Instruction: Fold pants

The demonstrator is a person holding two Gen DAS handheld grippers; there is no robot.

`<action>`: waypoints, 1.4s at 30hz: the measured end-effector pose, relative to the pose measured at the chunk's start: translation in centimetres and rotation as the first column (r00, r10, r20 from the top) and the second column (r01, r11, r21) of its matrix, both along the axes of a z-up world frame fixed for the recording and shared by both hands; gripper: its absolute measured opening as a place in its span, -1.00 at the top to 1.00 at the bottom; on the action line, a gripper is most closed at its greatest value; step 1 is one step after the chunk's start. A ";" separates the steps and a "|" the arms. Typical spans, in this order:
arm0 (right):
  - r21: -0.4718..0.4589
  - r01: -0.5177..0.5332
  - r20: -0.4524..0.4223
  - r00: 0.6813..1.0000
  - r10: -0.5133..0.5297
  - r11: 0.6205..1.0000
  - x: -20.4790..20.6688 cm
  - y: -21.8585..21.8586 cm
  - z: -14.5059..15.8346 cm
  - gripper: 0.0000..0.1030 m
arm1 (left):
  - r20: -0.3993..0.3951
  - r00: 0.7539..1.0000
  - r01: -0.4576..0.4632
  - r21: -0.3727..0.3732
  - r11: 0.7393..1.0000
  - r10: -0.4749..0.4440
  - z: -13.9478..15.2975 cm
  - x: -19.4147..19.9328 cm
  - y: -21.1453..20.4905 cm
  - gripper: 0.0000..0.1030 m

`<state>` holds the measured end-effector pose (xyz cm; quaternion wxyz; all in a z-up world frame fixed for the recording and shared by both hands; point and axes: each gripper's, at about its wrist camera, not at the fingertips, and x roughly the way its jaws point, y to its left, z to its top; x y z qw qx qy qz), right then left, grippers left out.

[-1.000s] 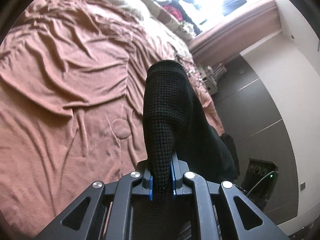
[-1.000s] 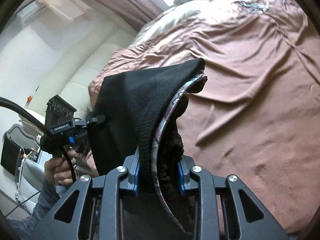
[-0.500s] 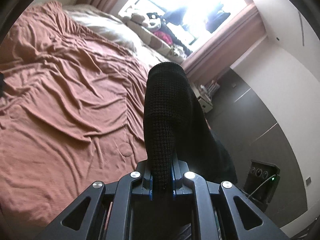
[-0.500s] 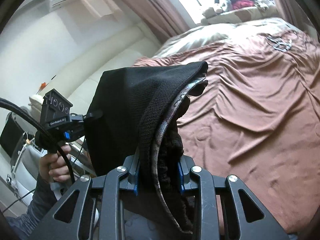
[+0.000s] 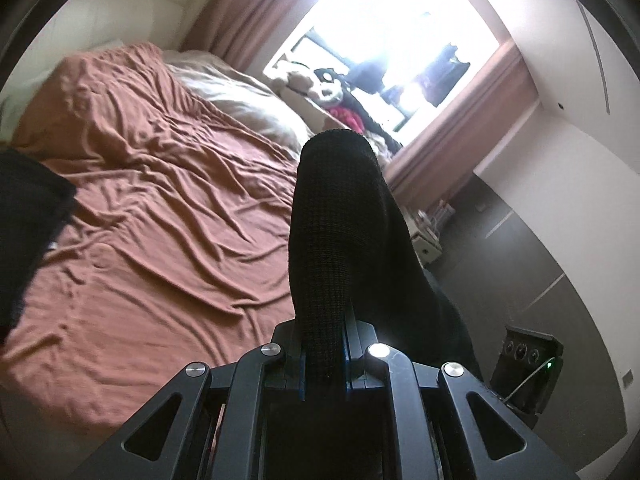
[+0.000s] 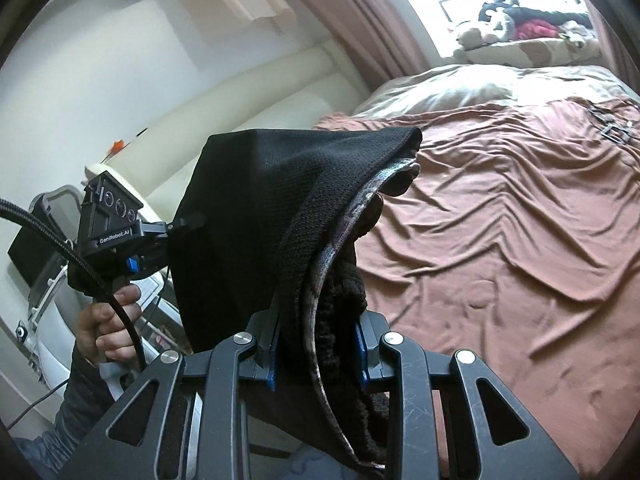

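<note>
The black knit pants (image 5: 336, 224) are held up in the air between both grippers, above the near edge of the bed. My left gripper (image 5: 323, 354) is shut on one end of the pants, which rise over the fingers and hide the tips. My right gripper (image 6: 316, 354) is shut on the waistband end of the pants (image 6: 288, 208), where a patterned inner band and fleecy lining show. The left gripper (image 6: 176, 226) also shows in the right wrist view, clamped on the far corner of the cloth, a hand below it.
A bed with a wrinkled rust-brown sheet (image 5: 160, 232) fills the space ahead, with beige pillows (image 5: 248, 104) at its far side. Another dark cloth (image 5: 28, 216) lies at the left. A windowsill with plush toys (image 6: 520, 24), curtains and a dark wall panel (image 5: 516, 264) lie beyond.
Both grippers have risen and tilted up with the pants, so the window and headboard have come into view. The grips on the pants have not changed.
</note>
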<state>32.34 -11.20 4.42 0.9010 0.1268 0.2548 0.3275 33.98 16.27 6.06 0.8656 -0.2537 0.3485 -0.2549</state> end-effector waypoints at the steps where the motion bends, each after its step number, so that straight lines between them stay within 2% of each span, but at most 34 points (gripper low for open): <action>1: 0.000 -0.006 0.001 1.000 0.006 1.000 0.4 0.4 0.0 0.51 | 0.002 1.000 -0.009 0.002 1.000 0.009 0.1 -0.1 0.6 0.75; 12: -0.020 -0.119 0.010 0.993 0.119 0.993 5.9 7.8 -0.5 0.51 | 0.048 0.989 -0.143 0.015 0.990 0.142 0.9 0.1 9.1 0.75; 17: -0.023 -0.172 0.014 0.985 0.173 0.985 8.6 11.3 -0.7 0.51 | 0.061 0.975 -0.211 -0.021 0.977 0.212 0.5 0.6 13.8 0.75; 23: -0.034 -0.257 0.045 0.965 0.258 0.966 11.3 15.9 -1.1 0.51 | 0.066 0.957 -0.281 -0.013 0.960 0.281 0.4 0.9 18.3 0.76; 34: -0.058 -0.361 0.027 0.932 0.363 0.931 15.8 23.2 -2.4 0.51 | 0.051 0.920 -0.392 0.055 0.918 0.389 0.2 1.9 26.1 0.76; 42: -0.094 -0.446 0.001 0.894 0.448 0.890 18.5 29.5 -2.5 0.51 | 0.049 0.892 -0.452 0.114 0.885 0.449 -0.2 2.3 30.4 0.76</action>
